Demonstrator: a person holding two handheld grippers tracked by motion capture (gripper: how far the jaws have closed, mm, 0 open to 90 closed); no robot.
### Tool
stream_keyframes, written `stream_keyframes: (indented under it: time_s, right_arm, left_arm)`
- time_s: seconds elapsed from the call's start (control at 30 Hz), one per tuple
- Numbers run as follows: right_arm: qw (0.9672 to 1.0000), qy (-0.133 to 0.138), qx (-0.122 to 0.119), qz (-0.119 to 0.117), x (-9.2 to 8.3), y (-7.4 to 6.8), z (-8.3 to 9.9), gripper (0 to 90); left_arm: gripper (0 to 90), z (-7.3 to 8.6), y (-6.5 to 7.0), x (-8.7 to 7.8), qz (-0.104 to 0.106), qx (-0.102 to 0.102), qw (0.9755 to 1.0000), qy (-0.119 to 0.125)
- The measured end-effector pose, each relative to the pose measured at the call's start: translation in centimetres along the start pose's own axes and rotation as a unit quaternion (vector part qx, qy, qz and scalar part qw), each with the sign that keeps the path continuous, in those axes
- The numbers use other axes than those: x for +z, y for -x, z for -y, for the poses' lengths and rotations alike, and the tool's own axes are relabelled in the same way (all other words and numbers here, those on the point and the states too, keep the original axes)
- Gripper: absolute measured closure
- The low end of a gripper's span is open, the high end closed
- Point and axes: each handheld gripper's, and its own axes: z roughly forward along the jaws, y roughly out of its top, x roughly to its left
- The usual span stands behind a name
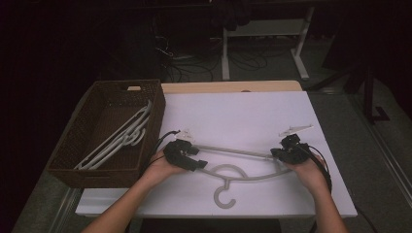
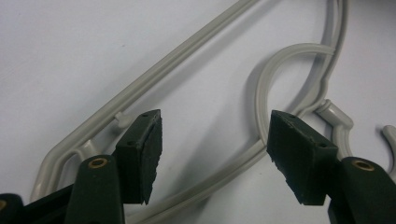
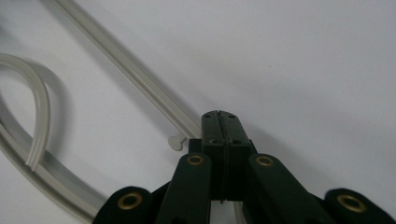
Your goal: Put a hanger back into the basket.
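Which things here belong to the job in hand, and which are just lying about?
In the job:
- grey hanger on the white tabletop
- right tongs, shut at the hanger's end
- left tongs, open over the hanger's other end
- wicker basket with hangers in the basket

Lying about:
- two clear clips on the tabletop
- desk legs and cables on the floor behind

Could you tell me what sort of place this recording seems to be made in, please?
Probably a lab or workshop set up for recording, not a home. A white table stands in a dark room, loose cables trail across the floor behind it, and another bench's white legs stand beyond. A hanger and wicker basket look staged.
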Motion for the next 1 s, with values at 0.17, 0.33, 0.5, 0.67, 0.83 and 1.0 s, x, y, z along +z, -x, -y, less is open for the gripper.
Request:
stream_keyframes:
  time_s: [0.17,0.33,0.5,0.67,0.83,1.0]
  right_arm:
    - [0.9999,-0.011,0.000,0.001,0.3,0.2,0.1,89.2]
    - [0.9996,-0.022,-0.007,0.015,0.8,-0.1,-0.1,89.4]
    - [0.9995,-0.026,-0.011,0.016,1.0,0.0,-0.2,89.4]
    - [0.9994,-0.029,-0.010,0.014,1.2,0.1,-0.2,89.5]
    - [0.9993,-0.033,-0.010,0.015,1.3,0.1,-0.3,89.6]
    - [0.9992,-0.036,-0.010,0.016,1.5,0.1,-0.3,89.6]
  left_arm:
    - [34.4,0.0,0.0,0.0,0.009,0.005,0.9999,0.003]
    - [31.9,-0.2,0.3,0.1,0.024,0.022,0.9995,0.000]
    - [30.5,-0.5,0.7,0.7,0.042,0.054,0.9975,-0.019]
    - [30.5,-0.6,1.0,1.5,0.057,0.085,0.9937,-0.046]
    - [32.4,-0.6,1.1,2.2,0.058,0.108,0.9905,-0.062]
    - [40.6,-0.8,1.2,2.7,0.054,0.131,0.9870,-0.075]
